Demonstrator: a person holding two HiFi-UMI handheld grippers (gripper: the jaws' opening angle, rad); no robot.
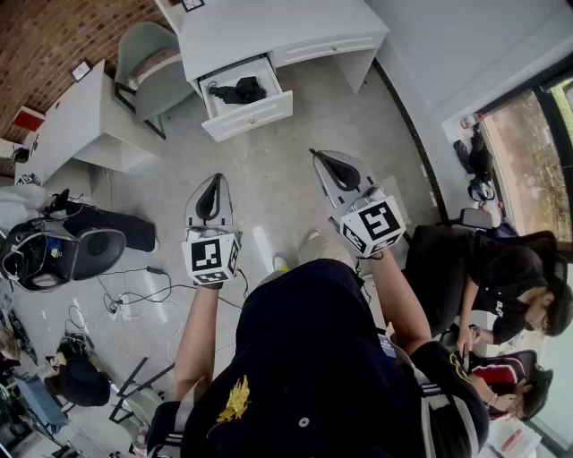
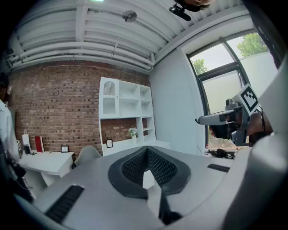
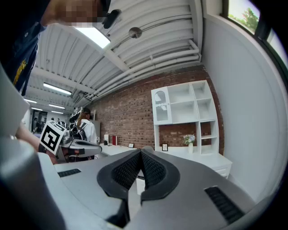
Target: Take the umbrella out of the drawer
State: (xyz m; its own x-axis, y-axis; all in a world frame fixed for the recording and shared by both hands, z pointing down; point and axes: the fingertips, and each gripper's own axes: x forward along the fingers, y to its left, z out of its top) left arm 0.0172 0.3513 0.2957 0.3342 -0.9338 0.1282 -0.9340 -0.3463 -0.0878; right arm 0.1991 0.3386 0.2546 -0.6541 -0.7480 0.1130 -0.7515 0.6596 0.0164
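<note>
A black folded umbrella (image 1: 238, 91) lies in the open white drawer (image 1: 252, 117) of a white desk (image 1: 269, 27) at the top of the head view. Both grippers hang level in the air well short of the drawer, above the grey floor. My left gripper (image 1: 213, 179) (image 2: 146, 148) has its dark pads together with nothing between them. My right gripper (image 1: 316, 155) (image 3: 141, 150) is also shut and empty. Each gripper shows in the other's view, the right gripper's body (image 2: 225, 119) and the left gripper's body (image 3: 83, 146). Neither gripper view shows the drawer.
A grey chair (image 1: 148, 58) stands left of the drawer, beside a second white desk (image 1: 72, 116). A black office chair (image 1: 54, 255) and floor cables (image 1: 134, 295) lie at the left. Seated people (image 1: 501, 277) are at the right. A white shelf unit (image 2: 123, 112) stands against the brick wall.
</note>
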